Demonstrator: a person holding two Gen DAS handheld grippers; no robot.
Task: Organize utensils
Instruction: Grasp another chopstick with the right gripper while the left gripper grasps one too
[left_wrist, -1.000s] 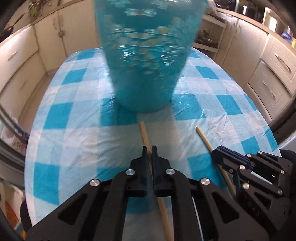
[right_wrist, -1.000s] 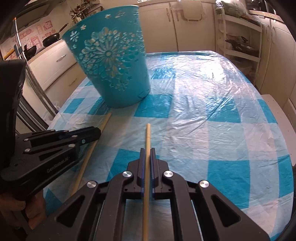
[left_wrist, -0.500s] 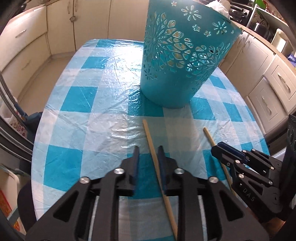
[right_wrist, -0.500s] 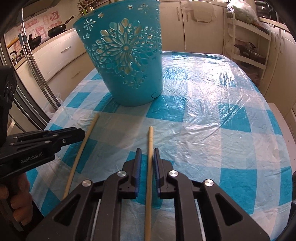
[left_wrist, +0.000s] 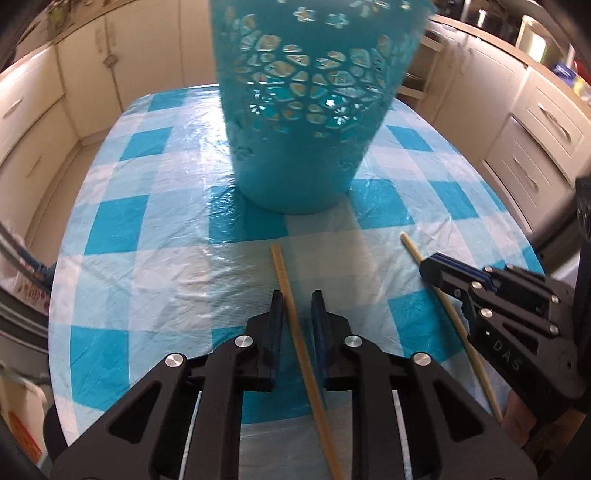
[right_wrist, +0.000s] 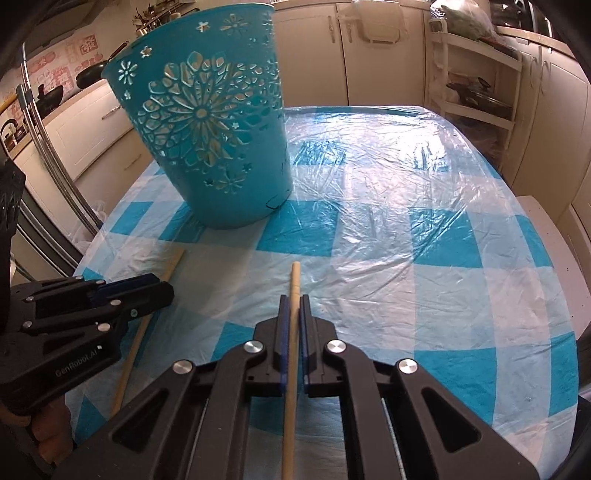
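The left gripper (left_wrist: 297, 308) straddles one chopstick (left_wrist: 291, 302) with jaws apart, while the right gripper (right_wrist: 291, 314) clamps the other chopstick (right_wrist: 293, 291), both near the table's (right_wrist: 461, 280) front edge, probably bound for the teal basket (right_wrist: 207, 140) behind.

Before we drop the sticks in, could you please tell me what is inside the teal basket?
Through the cut-outs of the basket only pale background shows; its solid lower part hides the bottom.

Teal, blue and cream on my screens

I see a teal basket (right_wrist: 214, 147) with flower cutouts, a blue-and-white checked tablecloth (right_wrist: 406, 266), pale tan sticks (left_wrist: 291, 306), cream cabinets (left_wrist: 535, 122).
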